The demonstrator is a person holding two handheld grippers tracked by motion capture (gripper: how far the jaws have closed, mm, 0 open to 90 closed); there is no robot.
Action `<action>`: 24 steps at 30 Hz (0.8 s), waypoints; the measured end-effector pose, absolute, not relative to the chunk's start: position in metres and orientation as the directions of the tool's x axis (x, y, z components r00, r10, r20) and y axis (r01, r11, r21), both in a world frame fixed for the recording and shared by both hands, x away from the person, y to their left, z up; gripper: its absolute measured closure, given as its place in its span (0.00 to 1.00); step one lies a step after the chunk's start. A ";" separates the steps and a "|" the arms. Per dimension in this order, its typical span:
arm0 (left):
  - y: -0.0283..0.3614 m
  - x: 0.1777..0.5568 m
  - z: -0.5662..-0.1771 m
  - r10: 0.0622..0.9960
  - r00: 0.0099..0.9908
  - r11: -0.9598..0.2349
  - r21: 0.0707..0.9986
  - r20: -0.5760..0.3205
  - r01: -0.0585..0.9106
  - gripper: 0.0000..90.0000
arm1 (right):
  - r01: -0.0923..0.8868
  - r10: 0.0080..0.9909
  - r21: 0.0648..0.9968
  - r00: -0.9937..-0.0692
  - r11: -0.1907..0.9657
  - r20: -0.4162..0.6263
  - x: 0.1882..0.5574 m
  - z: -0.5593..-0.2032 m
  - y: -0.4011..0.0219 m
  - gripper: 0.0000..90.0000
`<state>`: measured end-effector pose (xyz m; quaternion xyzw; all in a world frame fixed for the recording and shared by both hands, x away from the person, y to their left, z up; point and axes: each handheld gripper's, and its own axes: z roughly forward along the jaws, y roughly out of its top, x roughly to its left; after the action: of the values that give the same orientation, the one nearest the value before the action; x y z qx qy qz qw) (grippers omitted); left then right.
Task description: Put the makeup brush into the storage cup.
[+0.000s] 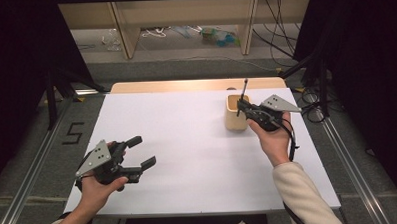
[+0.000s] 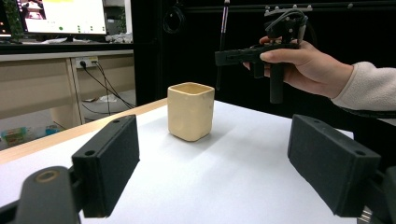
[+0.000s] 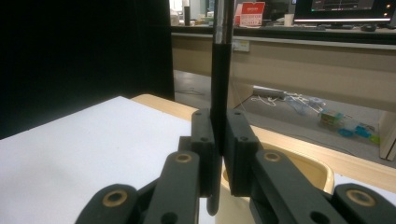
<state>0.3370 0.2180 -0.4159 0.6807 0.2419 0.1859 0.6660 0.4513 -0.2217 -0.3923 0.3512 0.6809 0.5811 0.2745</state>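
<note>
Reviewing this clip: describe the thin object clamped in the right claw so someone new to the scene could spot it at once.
Start at the white table and find the cream square cup near its far right. Just above the cup, the right claw is shut on a slim black pen, held upright over the opening. It is the one stick-like thing here.
</note>
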 end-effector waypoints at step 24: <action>0.217 0.337 -0.416 0.574 0.815 0.005 0.996 -0.074 0.087 0.18 | 0.171 0.803 0.982 -0.594 0.076 0.041 0.459 -0.391 -0.220 0.93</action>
<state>0.3368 0.2174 -0.4163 0.6811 0.2426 0.1829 0.6662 0.4590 -0.2200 -0.3914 0.3580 0.6807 0.5776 0.2736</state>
